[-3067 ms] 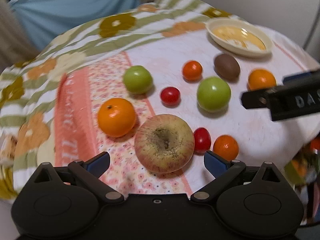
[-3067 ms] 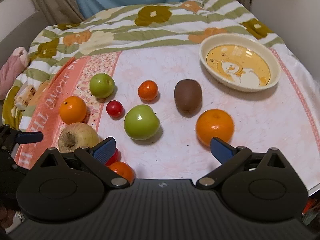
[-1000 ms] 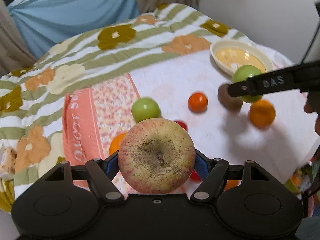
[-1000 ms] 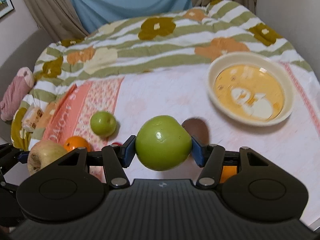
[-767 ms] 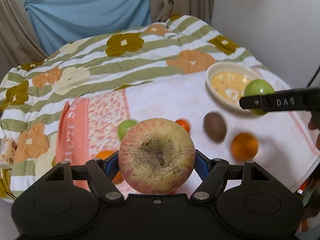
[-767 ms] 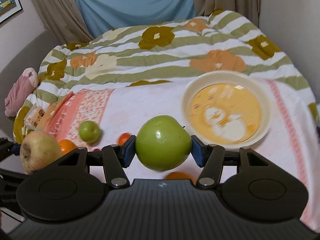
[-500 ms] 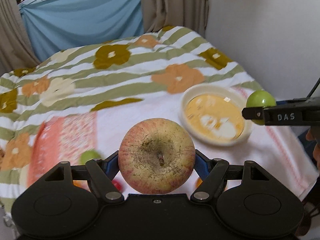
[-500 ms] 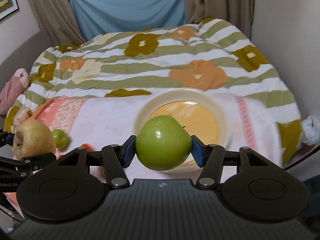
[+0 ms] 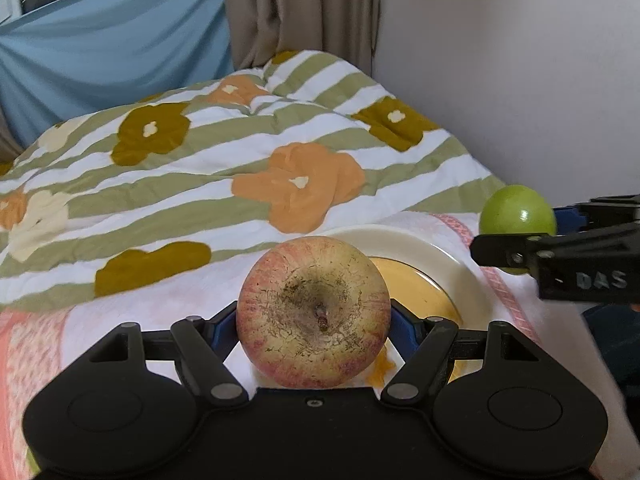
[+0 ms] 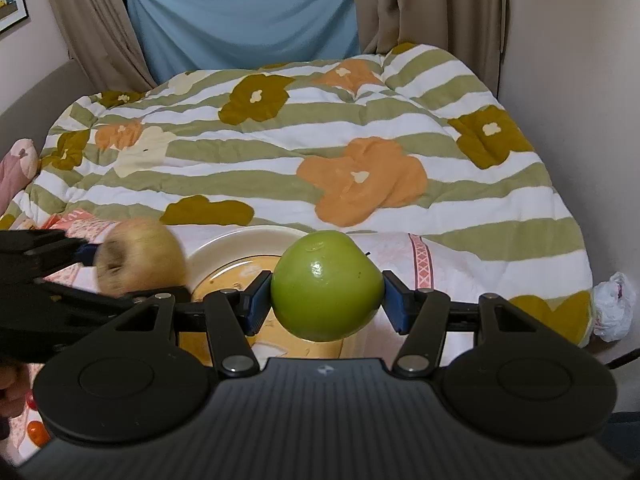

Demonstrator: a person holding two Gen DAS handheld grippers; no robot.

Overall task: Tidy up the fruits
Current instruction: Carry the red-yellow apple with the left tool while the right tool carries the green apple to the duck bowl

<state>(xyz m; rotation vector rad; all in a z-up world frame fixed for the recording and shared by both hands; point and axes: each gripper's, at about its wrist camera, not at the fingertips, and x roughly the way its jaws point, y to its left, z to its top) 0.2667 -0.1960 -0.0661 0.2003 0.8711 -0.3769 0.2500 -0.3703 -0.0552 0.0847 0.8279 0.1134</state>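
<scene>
My left gripper (image 9: 314, 320) is shut on a large red-yellow apple (image 9: 313, 311) and holds it above the near left part of the cream bowl (image 9: 416, 246). My right gripper (image 10: 325, 295) is shut on a green apple (image 10: 326, 285), held above the bowl's right side (image 10: 240, 240). The green apple (image 9: 517, 211) and right gripper show at the right of the left wrist view. The red-yellow apple (image 10: 140, 254) shows blurred at the left of the right wrist view.
The bowl sits on a pink-white cloth (image 9: 168, 304) over a floral striped quilt (image 10: 320, 152). A wall (image 9: 520, 80) is close on the right. A small orange fruit (image 10: 37, 432) lies at the lower left. A white crumpled bag (image 10: 614, 306) lies past the bed's edge.
Both grippers, each holding its apple, have moved forward and right over the bowl. The other fruits have dropped out of the left wrist view.
</scene>
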